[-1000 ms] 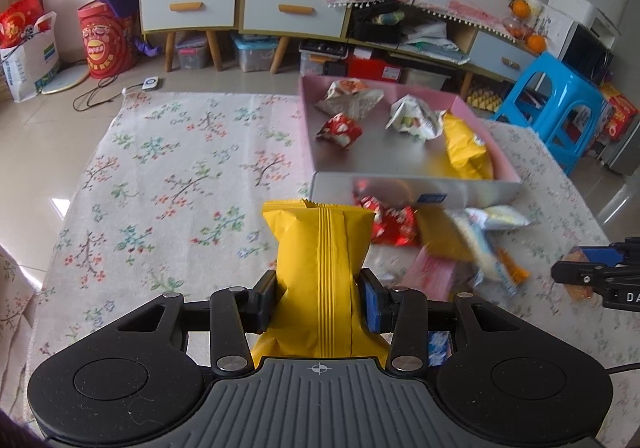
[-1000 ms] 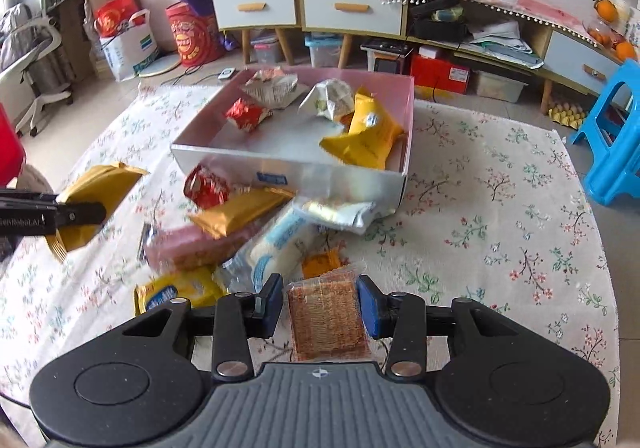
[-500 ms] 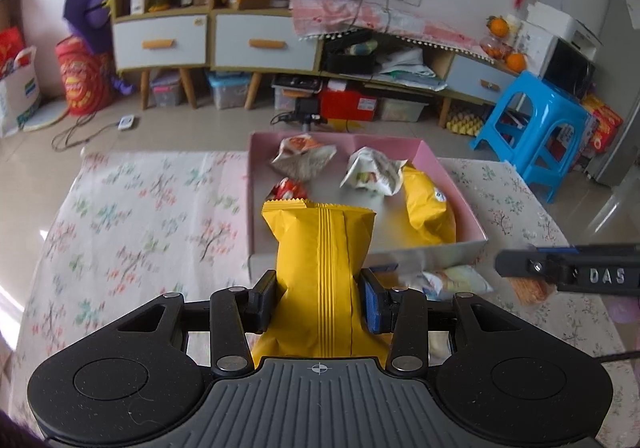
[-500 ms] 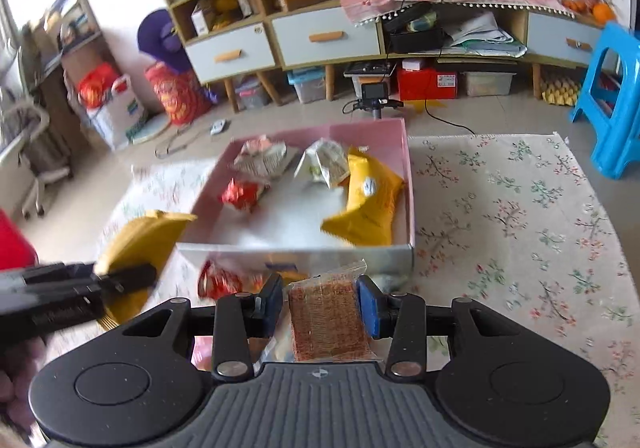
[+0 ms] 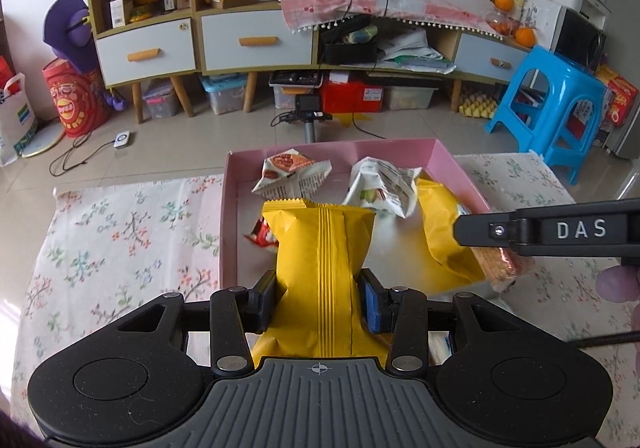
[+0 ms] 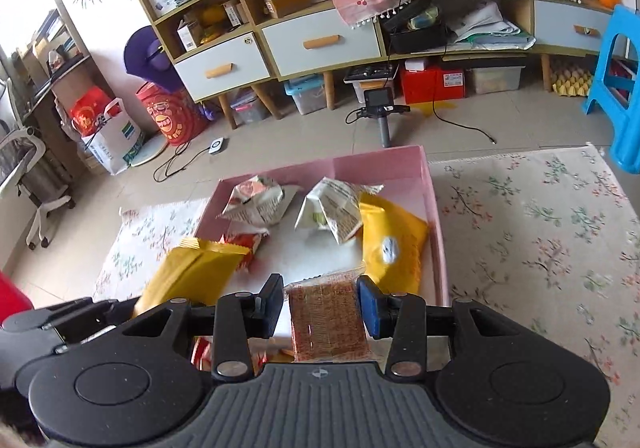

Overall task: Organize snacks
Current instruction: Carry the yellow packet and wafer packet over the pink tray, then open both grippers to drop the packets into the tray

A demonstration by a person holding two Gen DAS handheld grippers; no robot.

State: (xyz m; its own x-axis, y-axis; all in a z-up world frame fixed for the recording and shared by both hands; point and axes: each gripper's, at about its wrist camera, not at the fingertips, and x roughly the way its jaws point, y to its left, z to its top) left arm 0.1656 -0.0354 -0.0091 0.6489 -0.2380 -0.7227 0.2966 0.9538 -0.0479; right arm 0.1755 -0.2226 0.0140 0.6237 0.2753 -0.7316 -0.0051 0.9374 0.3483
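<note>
My left gripper (image 5: 320, 302) is shut on a yellow snack bag (image 5: 320, 248) and holds it upright over the near left part of the pink box (image 5: 226, 232). My right gripper (image 6: 322, 302) is shut on a clear pack of brown crackers (image 6: 326, 320) above the box's near edge (image 6: 438, 248). The right gripper also shows in the left wrist view (image 5: 472, 232), with the crackers (image 5: 496, 266) under it. The left-held yellow bag shows in the right wrist view (image 6: 188, 272). In the box lie two white crumpled packs (image 5: 294, 175) (image 5: 382, 183), a red pack (image 5: 262, 236) and another yellow bag (image 6: 394, 244).
The box sits on a floral cloth (image 5: 120, 232) (image 6: 540, 228). More snacks lie under the right gripper, mostly hidden (image 6: 200, 354). Beyond the cloth are a tiled floor, a small tripod camera (image 5: 308, 115), a blue stool (image 5: 556, 103) and low cabinets (image 5: 256, 43).
Both grippers have risen and moved forward over the pink box, each still holding its snack. The loose snack pile has dropped out of view beneath them.
</note>
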